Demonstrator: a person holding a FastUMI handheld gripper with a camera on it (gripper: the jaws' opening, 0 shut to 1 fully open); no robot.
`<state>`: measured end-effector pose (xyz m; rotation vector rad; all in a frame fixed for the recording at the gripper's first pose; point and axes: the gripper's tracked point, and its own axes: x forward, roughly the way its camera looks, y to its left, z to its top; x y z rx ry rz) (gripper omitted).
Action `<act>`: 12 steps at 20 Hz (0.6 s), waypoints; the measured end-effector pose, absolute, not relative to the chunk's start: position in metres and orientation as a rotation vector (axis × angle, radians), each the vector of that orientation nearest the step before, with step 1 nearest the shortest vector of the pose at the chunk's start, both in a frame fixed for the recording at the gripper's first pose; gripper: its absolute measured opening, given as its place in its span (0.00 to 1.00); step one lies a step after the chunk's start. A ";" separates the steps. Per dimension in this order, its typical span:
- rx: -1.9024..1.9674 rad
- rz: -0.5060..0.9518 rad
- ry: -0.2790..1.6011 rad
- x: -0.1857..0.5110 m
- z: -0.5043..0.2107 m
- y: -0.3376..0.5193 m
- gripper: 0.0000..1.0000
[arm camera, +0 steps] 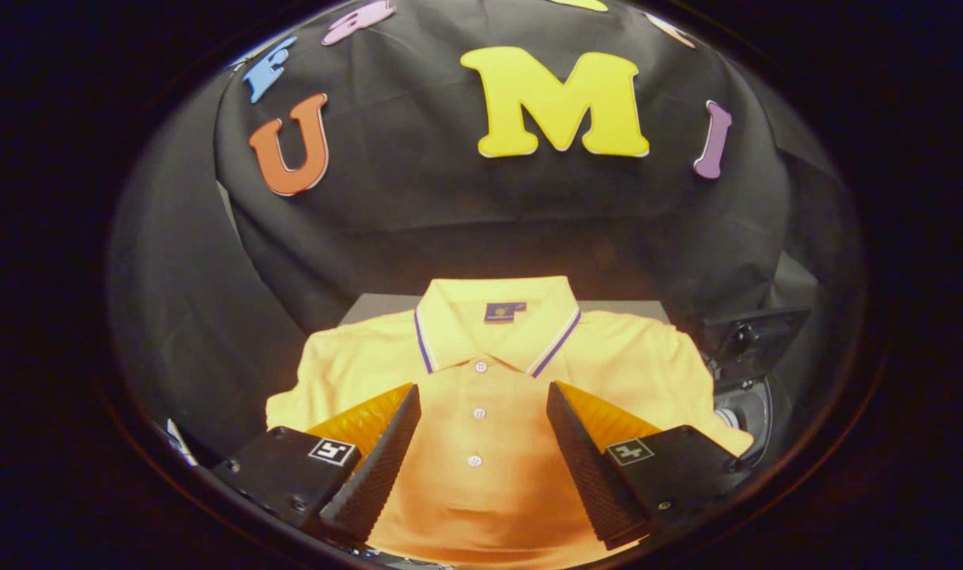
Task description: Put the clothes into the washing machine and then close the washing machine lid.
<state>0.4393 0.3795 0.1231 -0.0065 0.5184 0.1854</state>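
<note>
Gripper is spread wide, fingers apart, gripping nothing. Both ribbed black pads sit above the front of the yellow polo shirt, one on each side of the button placket; can't tell whether the tips touch the fabric. Shirt lies flat, front side up, spread out under and beyond the fingers, three white buttons running down the gap between them. Collar is just ahead of the fingertips, folded down, with purple-and-white edge stripes and a small dark tag inside the neck. Short sleeves stick out to both sides past the fingers. Shirt rests on a grey surface, a strip of which shows behind the shoulders. Beside the shirt's edge past the right finger is a dark piece of hardware with a round opening; too dim to identify. Black cloth wall behind everything.
</note>
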 end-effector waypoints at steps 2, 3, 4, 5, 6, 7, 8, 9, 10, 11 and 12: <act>-0.046 0.147 0.547 0.448 0.107 0.376 1.00; -0.073 0.138 0.533 0.447 0.106 0.377 1.00; -0.098 0.135 0.545 0.451 0.103 0.379 1.00; -0.102 0.127 0.548 0.448 0.103 0.379 0.99; -0.098 0.123 0.565 0.451 0.101 0.379 1.00; -0.096 0.124 0.579 0.450 0.102 0.379 0.99; -0.099 0.135 0.592 0.451 0.102 0.379 1.00; -0.088 0.136 0.598 0.451 0.103 0.379 0.99; -0.088 0.133 0.599 0.451 0.103 0.378 0.99; -0.093 0.138 0.605 0.450 0.102 0.377 0.98; -0.096 0.141 0.604 0.452 0.103 0.376 0.95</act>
